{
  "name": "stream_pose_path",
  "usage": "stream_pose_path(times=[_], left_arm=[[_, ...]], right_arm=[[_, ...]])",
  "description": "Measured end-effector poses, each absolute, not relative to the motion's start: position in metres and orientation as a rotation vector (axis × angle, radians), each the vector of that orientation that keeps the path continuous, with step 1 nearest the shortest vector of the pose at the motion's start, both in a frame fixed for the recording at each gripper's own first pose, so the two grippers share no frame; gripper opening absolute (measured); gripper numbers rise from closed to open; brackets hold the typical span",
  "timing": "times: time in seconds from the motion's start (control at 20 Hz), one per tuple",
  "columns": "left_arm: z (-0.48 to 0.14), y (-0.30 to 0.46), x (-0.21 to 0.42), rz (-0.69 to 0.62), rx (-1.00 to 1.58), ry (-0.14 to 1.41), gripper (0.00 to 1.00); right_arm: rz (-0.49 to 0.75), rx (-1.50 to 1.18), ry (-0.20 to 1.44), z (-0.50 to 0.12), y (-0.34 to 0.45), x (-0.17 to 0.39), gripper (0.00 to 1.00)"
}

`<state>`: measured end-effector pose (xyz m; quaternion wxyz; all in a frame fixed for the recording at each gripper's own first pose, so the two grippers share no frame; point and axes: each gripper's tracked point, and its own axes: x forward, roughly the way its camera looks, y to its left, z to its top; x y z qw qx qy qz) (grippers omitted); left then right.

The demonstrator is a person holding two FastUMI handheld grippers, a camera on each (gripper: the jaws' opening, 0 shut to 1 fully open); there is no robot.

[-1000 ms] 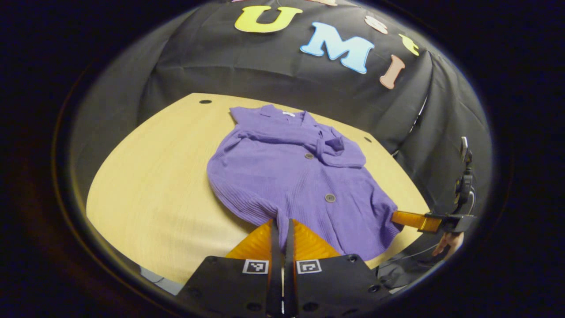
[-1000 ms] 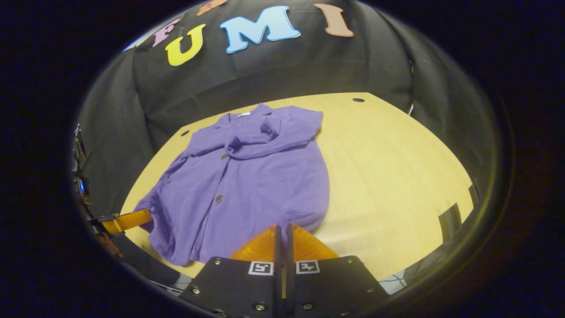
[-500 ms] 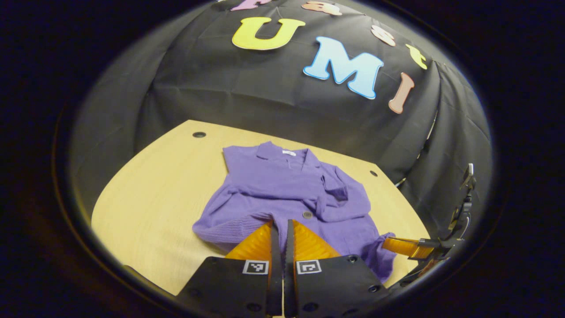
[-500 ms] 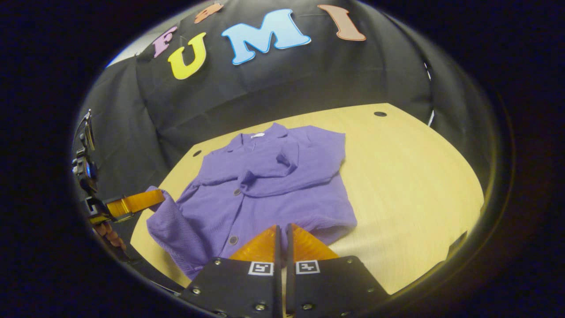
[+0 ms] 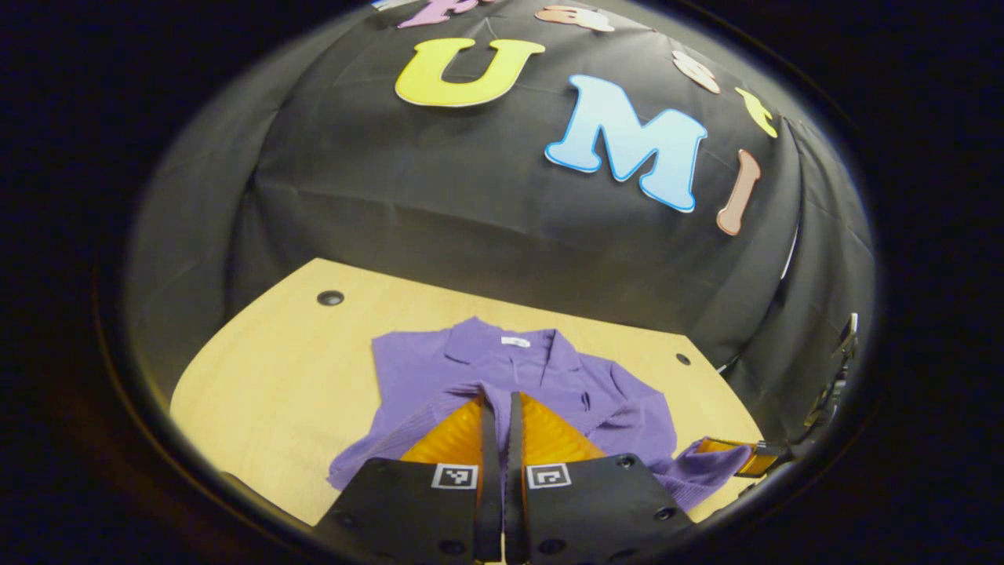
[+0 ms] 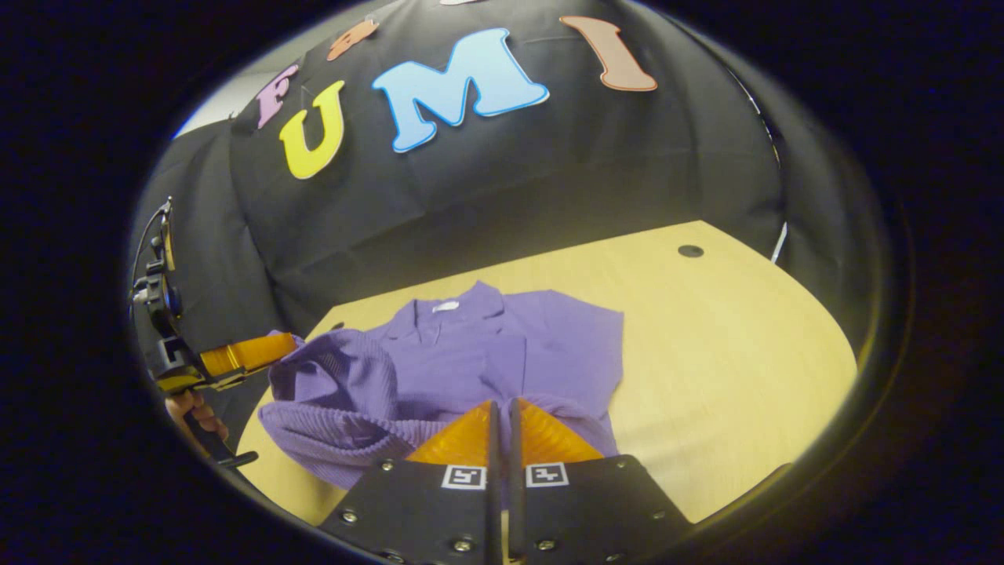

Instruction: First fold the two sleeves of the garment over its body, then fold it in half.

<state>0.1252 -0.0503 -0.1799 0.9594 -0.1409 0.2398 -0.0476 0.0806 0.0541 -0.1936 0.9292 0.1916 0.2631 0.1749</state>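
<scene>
Purple knit, the cardigan (image 5: 502, 369) lies on a pale wood table (image 5: 267, 369) backed on all sides by the booth's black cloth (image 5: 439, 204). Small dark holes (image 5: 330, 297) sit near the table's far corners. Its collar end rests flat toward the cloth, with a white tag (image 6: 445, 306) at the neck, while its near hem is raised off the table and bunched toward both claws. In the left gripper view, the left claw (image 5: 497, 404) has its fingers pressed together with the ribbed hem between them, and the fabric rises right up to the tips and hides the middle of the garment behind it. At the right edge of that view the other claw pinches a second lifted corner. In the right gripper view, the right claw (image 6: 502, 408) is likewise closed on the hem, which drapes in a thick ribbed roll to the left of its tips. Farther left there, the left claw holds its corner up above the table edge, a hand (image 6: 192, 408) gripping its handle below. Bare table stretches to the right of the cardigan.
</scene>
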Motion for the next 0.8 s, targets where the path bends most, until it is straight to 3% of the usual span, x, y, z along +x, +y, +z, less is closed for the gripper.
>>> stream_pose_path(times=[0.4,0.75,0.8], left_arm=[[-0.166,-0.030,0.238,-0.112,-0.233,0.417,0.08],[-0.179,-0.009,0.294,-0.048,-0.210,0.387,0.08],[-0.181,-0.007,0.299,-0.039,-0.212,0.392,0.08]], right_arm=[[0.283,0.334,0.454,-0.173,0.062,0.171,0.04],[0.269,0.253,0.427,-0.173,0.075,0.230,0.07],[0.266,0.251,0.429,-0.176,0.075,0.235,0.04]])
